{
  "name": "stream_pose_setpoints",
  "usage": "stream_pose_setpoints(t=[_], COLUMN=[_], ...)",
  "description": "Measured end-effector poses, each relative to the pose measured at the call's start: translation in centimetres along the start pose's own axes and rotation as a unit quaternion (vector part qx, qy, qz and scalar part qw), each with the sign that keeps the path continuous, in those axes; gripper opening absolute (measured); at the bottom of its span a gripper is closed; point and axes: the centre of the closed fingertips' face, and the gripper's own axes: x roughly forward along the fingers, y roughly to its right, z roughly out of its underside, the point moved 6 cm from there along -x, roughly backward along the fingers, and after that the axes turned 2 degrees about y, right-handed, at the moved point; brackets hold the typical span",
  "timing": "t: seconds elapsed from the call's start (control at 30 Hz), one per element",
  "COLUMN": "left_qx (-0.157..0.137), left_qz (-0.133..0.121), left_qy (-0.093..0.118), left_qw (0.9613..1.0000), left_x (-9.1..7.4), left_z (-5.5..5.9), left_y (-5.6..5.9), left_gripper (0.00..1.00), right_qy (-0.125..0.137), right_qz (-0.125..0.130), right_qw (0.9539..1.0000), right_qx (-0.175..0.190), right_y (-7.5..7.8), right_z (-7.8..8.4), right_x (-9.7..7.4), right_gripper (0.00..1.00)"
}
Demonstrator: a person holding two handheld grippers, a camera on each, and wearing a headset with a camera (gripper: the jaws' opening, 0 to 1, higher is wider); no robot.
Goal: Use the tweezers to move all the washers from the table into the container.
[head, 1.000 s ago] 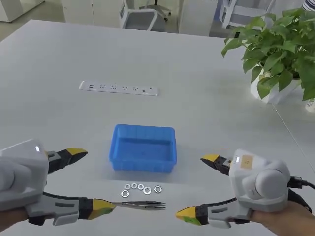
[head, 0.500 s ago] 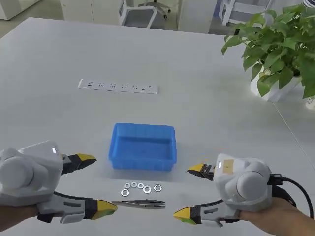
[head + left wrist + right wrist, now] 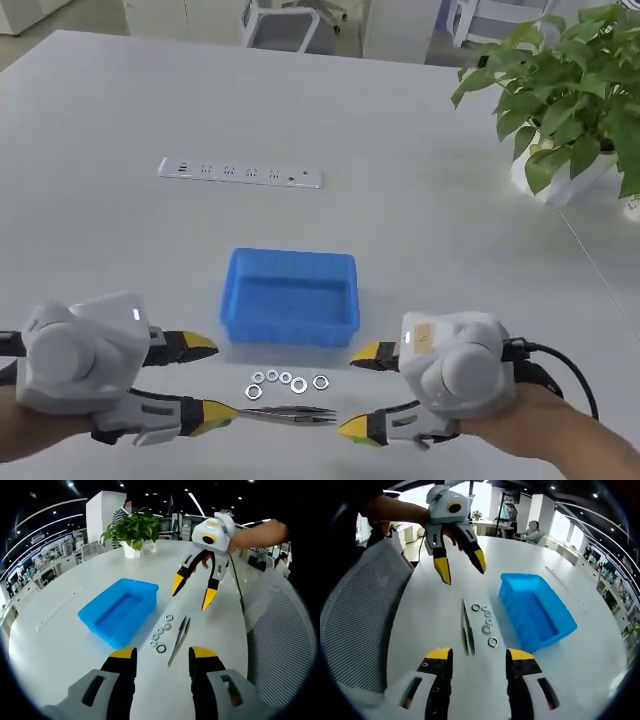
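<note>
Nearest, low over tabletop (image 3: 450, 230): left gripper (image 3: 220, 378) and right gripper (image 3: 350, 393), fingers spread wide, gripping nothing. Closer together than a second ago. One pair of tweezers (image 3: 290, 412) flat between them. Just beyond, six washers (image 3: 286, 379) in loose row on tabletop. Then one blue container (image 3: 290, 330) — floor bare. Farther off, one power strip (image 3: 240, 175), one potted plant (image 3: 570, 90).

Gap between left hand-held gripper (image 3: 219, 378) and right hand-held gripper (image 3: 350, 393) holds tweezers (image 3: 295, 412) and washers (image 3: 298, 386); container (image 3: 290, 333) wall just beyond them. Rest of surface (image 3: 420, 220) open; power strip (image 3: 240, 176), plant (image 3: 570, 90) well apart.
</note>
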Motion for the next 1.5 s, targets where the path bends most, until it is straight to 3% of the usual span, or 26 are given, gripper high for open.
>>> stream_pose_setpoints(t=[0.23, 0.47, 0.67, 0.83, 1.07, 1.3, 1.5], left_qx=[0.03, 0.047, 0.079, 0.087, 0.121, 0.12, 0.122], left_qz=[0.021, 0.048, 0.08, 0.097, 0.113, 0.119, 0.116], left_qy=[-0.048, -0.066, -0.099, -0.115, -0.147, -0.161, -0.158], left_qw=[0.9982, 0.9956, 0.9888, 0.9848, 0.9752, 0.9723, 0.9729], left_x=[0.9, 1.9, 2.9, 3.6, 4.4, 4.9, 4.9], left_z=[1.2, 1.7, 2.0, 2.1, 2.7, 3.1, 2.9], left_y=[-0.7, -1.1, -0.8, -0.6, -0.6, -0.4, -0.5], left_gripper=[0.38, 0.27, 0.23, 0.2, 0.15, 0.11, 0.06], right_qy=[-0.009, -0.018, -0.032, -0.038, -0.044, -0.045, -0.043], right_qz=[-0.023, -0.046, -0.074, -0.083, -0.089, -0.091, -0.089], right_qw=[0.9996, 0.9982, 0.9956, 0.9944, 0.9935, 0.9934, 0.9938], right_qx=[-0.016, -0.034, -0.048, -0.053, -0.055, -0.053, -0.052], right_y=[0.0, -0.1, -0.6, -0.6, -0.6, -0.6, -0.5], right_z=[-0.1, -0.4, -0.4, -0.4, -0.3, 0.0, 0.0], right_x=[1.0, 2.0, 2.9, 3.5, 4.1, 4.4, 4.4], right_gripper=[0.32, 0.26, 0.22, 0.18, 0.15, 0.13, 0.11])
